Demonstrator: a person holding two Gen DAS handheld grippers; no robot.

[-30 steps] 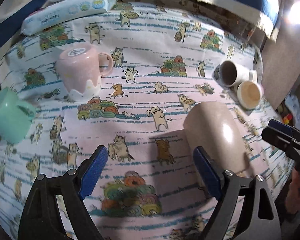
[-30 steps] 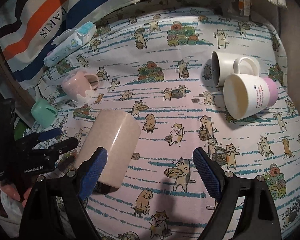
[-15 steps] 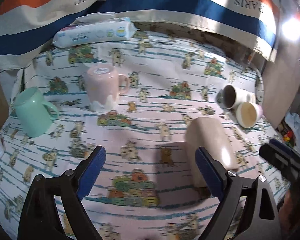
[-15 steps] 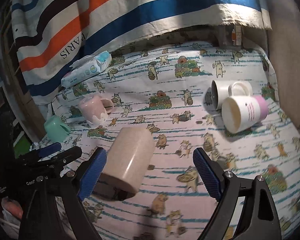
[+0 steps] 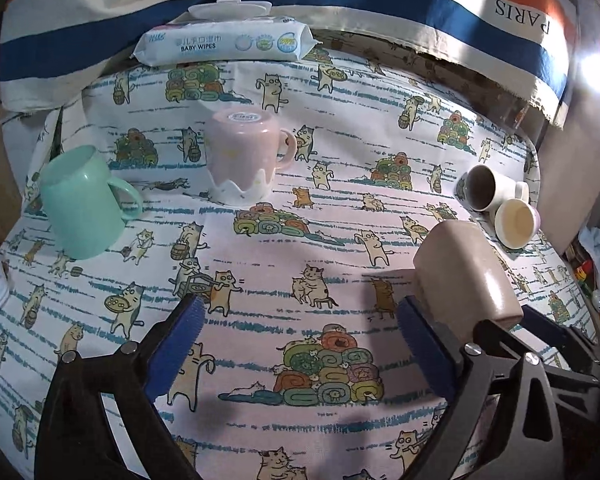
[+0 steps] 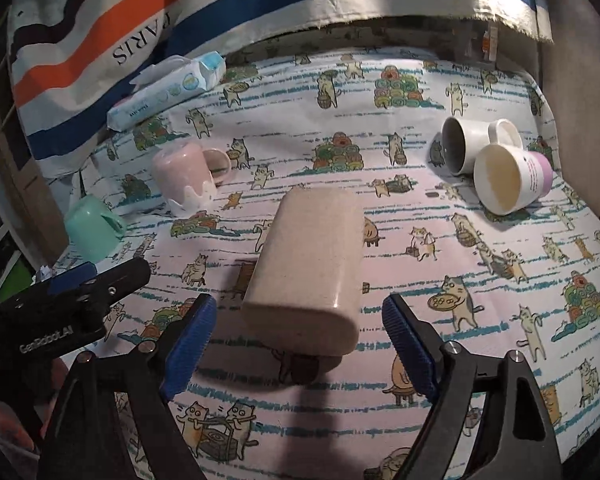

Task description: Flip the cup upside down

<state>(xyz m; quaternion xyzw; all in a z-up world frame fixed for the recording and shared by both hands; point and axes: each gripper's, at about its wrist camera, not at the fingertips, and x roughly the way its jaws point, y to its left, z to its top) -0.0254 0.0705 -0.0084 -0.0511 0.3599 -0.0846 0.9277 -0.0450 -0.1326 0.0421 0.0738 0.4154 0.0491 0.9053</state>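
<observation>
A tall beige cup (image 6: 312, 264) lies on its side on the cat-print cloth, its base toward the right camera. My right gripper (image 6: 298, 330) is open, its blue pads either side of the cup's near end, not touching it. In the left wrist view the same cup (image 5: 466, 272) lies at the right, just beyond the right pad. My left gripper (image 5: 298, 338) is open and empty over bare cloth. A pink mug (image 5: 242, 156) stands upside down. A green mug (image 5: 82, 202) stands at the left, tilted in view.
Two white mugs (image 6: 480, 160) lie on their sides at the right, mouths toward me. A baby wipes pack (image 5: 224, 42) lies at the back by a striped cloth (image 5: 380, 0). The left gripper's body (image 6: 68, 300) shows at the right view's left edge.
Both grippers pulled back and up, so more of the table shows. The right gripper swung left, and the beige cup now lies between its pads. The cup has not moved.
</observation>
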